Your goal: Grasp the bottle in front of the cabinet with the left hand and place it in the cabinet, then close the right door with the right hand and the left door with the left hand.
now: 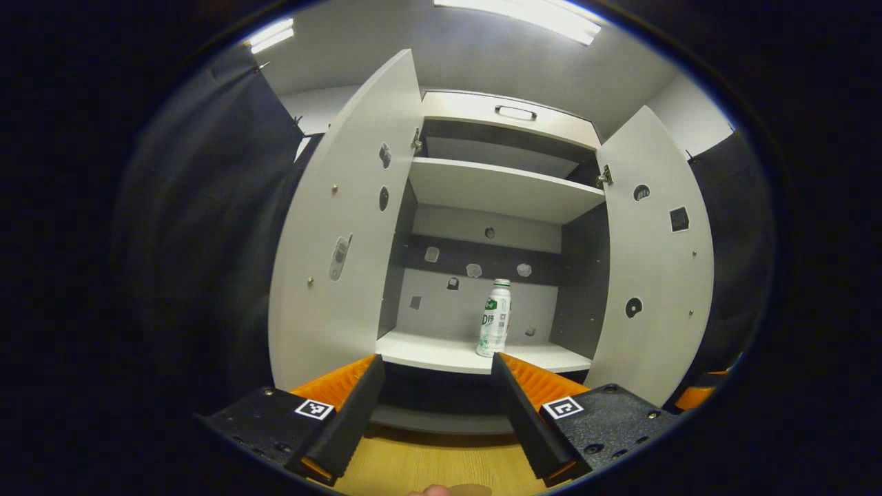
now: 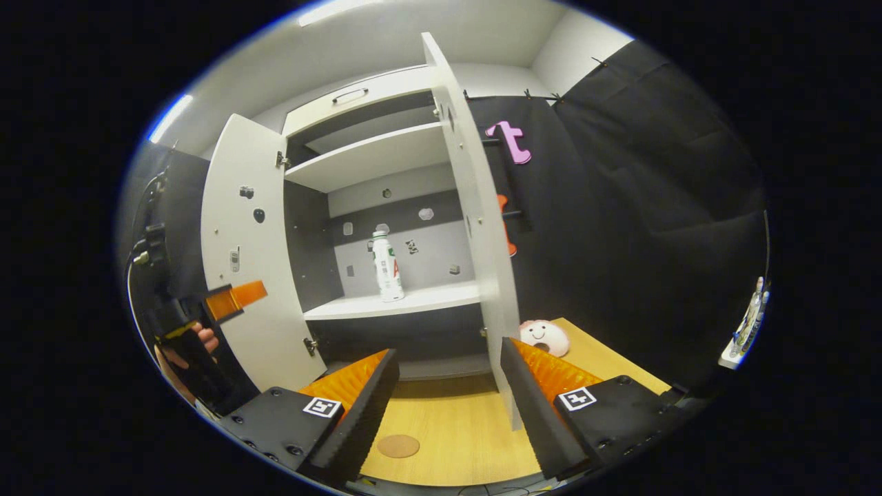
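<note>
Bottle (image 1: 494,318): stood upright on the cabinet's (image 1: 508,114) lower shelf (image 1: 427,351), touching neither gripper.
Doors: left door (image 1: 344,227) and right door (image 1: 658,255) both stood open.
Left gripper (image 1: 437,399): released, empty.
Right gripper (image 2: 448,393): released, empty, above the bench (image 2: 448,420).

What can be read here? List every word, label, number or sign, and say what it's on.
Nothing can be read with confidence.
Bottle label: there is print, but it is too small and blurred to read.
Square markers on the left gripper and right gripper: black-and-white patterns, no words.
Door stickers: too small to show any text.
</note>
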`<state>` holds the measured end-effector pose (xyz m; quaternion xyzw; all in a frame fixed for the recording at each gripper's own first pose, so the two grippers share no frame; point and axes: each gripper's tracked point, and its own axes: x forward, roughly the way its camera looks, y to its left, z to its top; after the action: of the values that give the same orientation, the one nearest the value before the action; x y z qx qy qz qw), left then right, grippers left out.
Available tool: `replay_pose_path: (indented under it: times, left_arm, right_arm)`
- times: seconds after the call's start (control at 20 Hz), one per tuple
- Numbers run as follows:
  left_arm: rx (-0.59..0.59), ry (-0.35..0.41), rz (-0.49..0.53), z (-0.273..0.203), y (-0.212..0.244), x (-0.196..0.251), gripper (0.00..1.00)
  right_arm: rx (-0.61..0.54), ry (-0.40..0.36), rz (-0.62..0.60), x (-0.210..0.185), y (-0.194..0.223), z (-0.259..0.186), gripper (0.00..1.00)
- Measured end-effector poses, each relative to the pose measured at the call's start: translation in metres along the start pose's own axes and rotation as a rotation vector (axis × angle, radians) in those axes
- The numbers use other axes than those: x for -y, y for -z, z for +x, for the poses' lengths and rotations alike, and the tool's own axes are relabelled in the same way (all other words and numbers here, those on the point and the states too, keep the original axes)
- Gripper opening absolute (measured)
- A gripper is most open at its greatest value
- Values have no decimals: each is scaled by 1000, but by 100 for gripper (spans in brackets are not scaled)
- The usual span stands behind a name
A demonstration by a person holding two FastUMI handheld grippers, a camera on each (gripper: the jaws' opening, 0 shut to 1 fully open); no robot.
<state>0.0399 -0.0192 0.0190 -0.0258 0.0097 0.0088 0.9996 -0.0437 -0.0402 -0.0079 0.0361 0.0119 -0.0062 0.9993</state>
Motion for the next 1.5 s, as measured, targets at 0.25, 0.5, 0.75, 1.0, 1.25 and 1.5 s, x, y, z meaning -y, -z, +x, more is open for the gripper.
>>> replay_pose_path:
  times: [0.25,0.5,0.75,1.0,1.25,1.5]
  left_arm:
    - [-50,-73,27,-47,43,-22,95]
    - [-61,-57,-80,-61,61,-17,95]
    - [-74,-46,-88,-53,71,-13,95]
    - [-78,-36,-118,-42,71,-12,95]
    - [-54,-52,-65,-47,62,-19,95]
    - [-57,-78,-39,-53,62,-31,95]
  right_arm:
    - [-53,-87,-6,-38,25,12,98]
    - [-2,-91,1,-40,3,10,98]
    - [167,95,-105,36,-88,-5,98]
    - [215,291,-120,111,-166,5,98]
    - [262,335,-101,157,-213,37,100]
    - [249,295,-137,154,-228,62,98]
